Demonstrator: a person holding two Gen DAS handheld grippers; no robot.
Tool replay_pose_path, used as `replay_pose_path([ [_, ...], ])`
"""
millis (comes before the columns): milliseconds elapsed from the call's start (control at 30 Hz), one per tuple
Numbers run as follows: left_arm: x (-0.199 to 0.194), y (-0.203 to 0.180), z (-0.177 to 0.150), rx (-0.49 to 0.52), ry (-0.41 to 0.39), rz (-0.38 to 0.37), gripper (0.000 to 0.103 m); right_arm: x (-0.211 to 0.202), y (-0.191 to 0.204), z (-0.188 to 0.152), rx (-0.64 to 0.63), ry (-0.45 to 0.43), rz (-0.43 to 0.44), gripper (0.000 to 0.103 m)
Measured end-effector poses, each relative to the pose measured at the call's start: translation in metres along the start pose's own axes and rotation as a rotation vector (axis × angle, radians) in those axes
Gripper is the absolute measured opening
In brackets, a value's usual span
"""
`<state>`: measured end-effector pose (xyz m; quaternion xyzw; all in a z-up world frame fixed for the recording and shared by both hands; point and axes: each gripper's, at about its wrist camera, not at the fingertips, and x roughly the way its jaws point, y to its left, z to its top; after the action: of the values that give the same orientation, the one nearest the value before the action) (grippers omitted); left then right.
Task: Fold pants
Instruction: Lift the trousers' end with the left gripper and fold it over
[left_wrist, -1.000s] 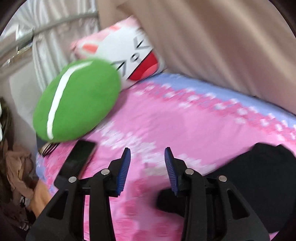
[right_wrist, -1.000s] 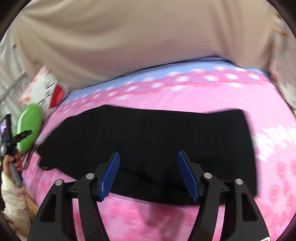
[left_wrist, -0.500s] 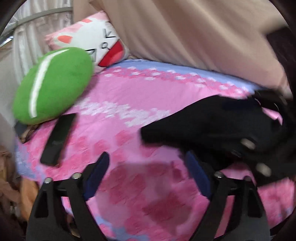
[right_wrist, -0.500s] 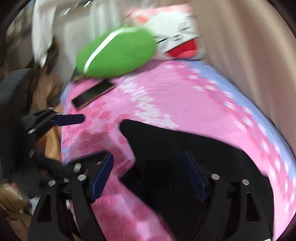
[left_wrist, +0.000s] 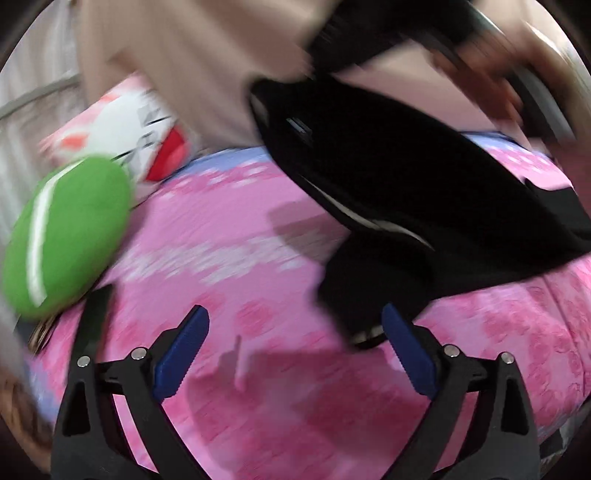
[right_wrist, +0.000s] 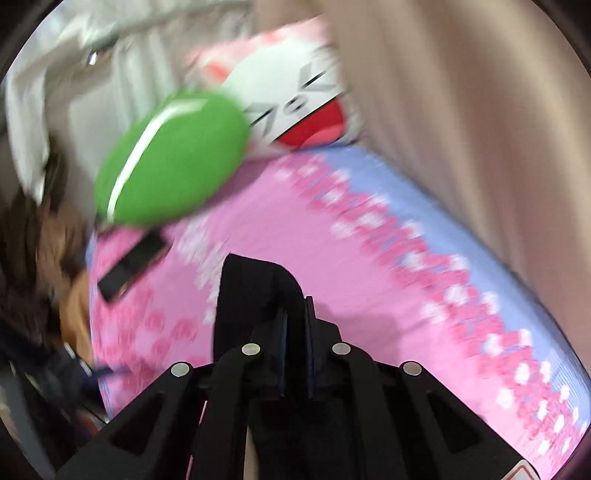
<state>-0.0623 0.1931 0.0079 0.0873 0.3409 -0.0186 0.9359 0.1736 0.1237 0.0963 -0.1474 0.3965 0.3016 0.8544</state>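
Black pants (left_wrist: 406, 184) lie on a pink flowered bedspread (left_wrist: 221, 251). One end is lifted off the bed toward the upper middle of the left wrist view, where a blurred hand (left_wrist: 480, 77) holds the other tool. My left gripper (left_wrist: 293, 314) hovers low over the bedspread with its jaws opening wide and nothing between them. A lower corner of the pants lies just beyond its right finger. In the right wrist view my right gripper (right_wrist: 295, 306) is closing, pinched on a raised fold of the pants (right_wrist: 251, 291).
A green cushion (left_wrist: 66, 240) and a white-and-pink cat pillow (left_wrist: 122, 129) sit at the bed's far left. A black phone (left_wrist: 92, 328) lies below the cushion. A beige curtain (right_wrist: 480, 110) hangs along the far side. Brown clothing (right_wrist: 40, 266) is heaped off the left edge.
My left gripper opened wide and swung right toward the pants. My right gripper crossed leftward over the pants, shut on their end and raised it off the bed.
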Motion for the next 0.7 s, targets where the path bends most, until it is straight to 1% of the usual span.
replay_pose_path([
  [33,0.007,-0.012,0.004,0.041,-0.003,-0.030,0.093,-0.005,-0.010,0.003,0.021,-0.012,-0.018,0.006],
  [67,0.012,-0.022,0.006,0.075,-0.003,-0.040,0.093,-0.012,-0.021,0.004,0.046,-0.023,-0.031,0.006],
  [100,0.018,-0.033,0.009,0.117,-0.008,-0.034,0.093,-0.015,-0.029,0.005,0.070,-0.031,-0.030,0.006],
  [167,0.029,-0.044,0.013,0.143,-0.005,-0.029,0.092,-0.019,-0.042,0.004,0.092,-0.040,-0.040,0.006],
  [200,0.038,-0.046,0.016,0.149,0.009,-0.041,0.083,-0.021,-0.045,0.004,0.099,-0.044,-0.041,0.006],
  [233,0.047,-0.042,0.020,0.138,0.030,-0.044,0.051,-0.022,-0.048,0.003,0.103,-0.047,-0.038,0.006],
  [267,0.058,-0.035,0.025,0.106,0.073,-0.056,0.040,-0.022,-0.049,0.002,0.108,-0.049,-0.035,0.006],
  [300,0.067,-0.020,0.032,0.034,0.107,-0.095,0.027,-0.023,-0.051,0.002,0.110,-0.052,-0.038,0.006],
  [333,0.071,-0.004,0.038,-0.030,0.114,-0.117,0.018,-0.024,-0.053,0.004,0.110,-0.059,-0.041,0.006],
  [367,0.074,0.014,0.043,-0.100,0.117,-0.127,0.017,-0.025,-0.056,0.005,0.113,-0.072,-0.044,0.006],
  [400,0.077,0.042,0.052,-0.196,0.115,-0.126,0.017,-0.026,-0.056,0.006,0.113,-0.082,-0.050,0.006],
  [433,0.082,0.060,0.055,-0.263,0.121,-0.130,0.017,-0.029,-0.057,0.006,0.113,-0.095,-0.056,0.006],
  [467,0.093,0.084,0.058,-0.358,0.151,-0.165,0.017,-0.030,-0.058,0.007,0.119,-0.114,-0.052,0.006],
  [500,0.112,0.103,0.056,-0.441,0.211,-0.197,0.017,-0.030,-0.057,0.006,0.120,-0.123,-0.044,0.007],
  [533,0.128,0.113,0.051,-0.487,0.260,-0.201,0.020,-0.027,-0.052,0.004,0.111,-0.124,-0.034,0.007],
  [567,0.142,0.119,0.045,-0.524,0.301,-0.188,0.021,-0.022,-0.045,0.001,0.097,-0.115,-0.022,0.007],
  [600,0.150,0.126,0.039,-0.567,0.307,-0.192,0.022,-0.014,-0.033,-0.006,0.074,-0.099,0.004,0.007],
  [633,0.145,0.130,0.037,-0.581,0.288,-0.188,0.024,-0.003,-0.016,-0.016,0.044,-0.071,0.047,0.007],
  [667,0.139,0.134,0.035,-0.603,0.290,-0.165,0.026,0.006,-0.002,-0.024,0.023,-0.048,0.079,0.008],
  [700,0.133,0.138,0.032,-0.615,0.285,-0.141,0.036,0.014,0.010,-0.033,0.005,-0.028,0.115,0.008],
])
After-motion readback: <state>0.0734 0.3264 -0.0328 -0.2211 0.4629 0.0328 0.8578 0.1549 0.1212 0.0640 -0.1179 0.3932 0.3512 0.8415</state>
